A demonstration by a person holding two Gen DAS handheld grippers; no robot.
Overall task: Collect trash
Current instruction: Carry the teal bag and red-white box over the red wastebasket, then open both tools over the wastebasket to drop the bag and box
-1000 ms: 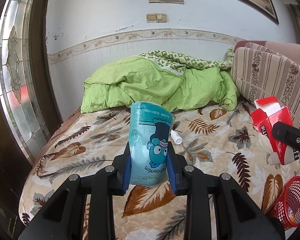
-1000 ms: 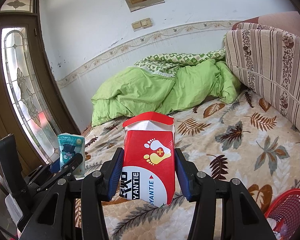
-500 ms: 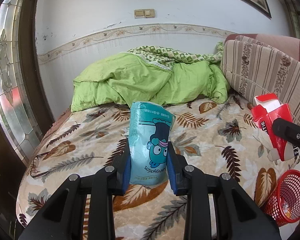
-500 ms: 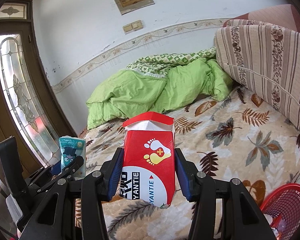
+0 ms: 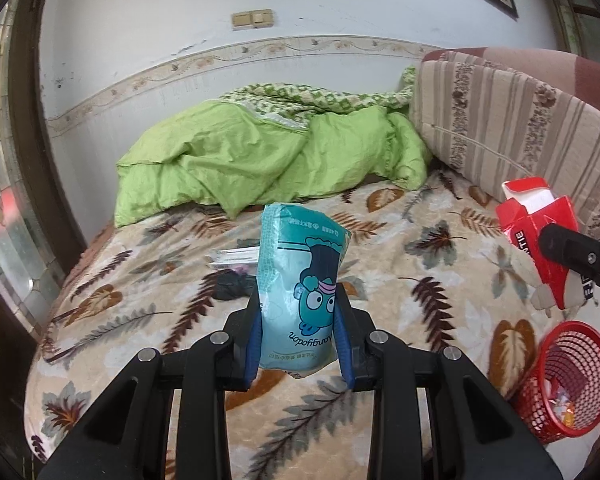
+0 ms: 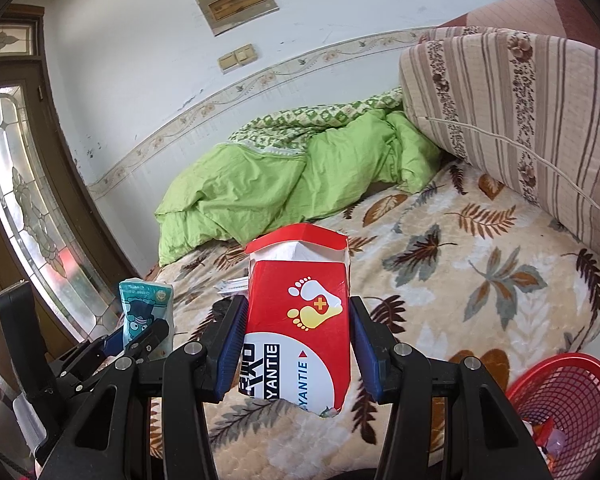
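Trash in both jaws above the bed (image 5: pixel 440 264): I have the left gripper (image 5: pixel 298 344) clenched on a teal tissue packet (image 5: pixel 300 292) and the right gripper (image 6: pixel 298 356) clenched on an open red carton (image 6: pixel 300 320), with the red basket (image 5: pixel 568 376) on the floor at the bed's right corner. I judge the soft packet may slip from its low pinch. Because the basket is narrow and off to one side, a release made short of it would drop either piece on the bedspread, beside other litter (image 5: pixel 236 258) lying there.
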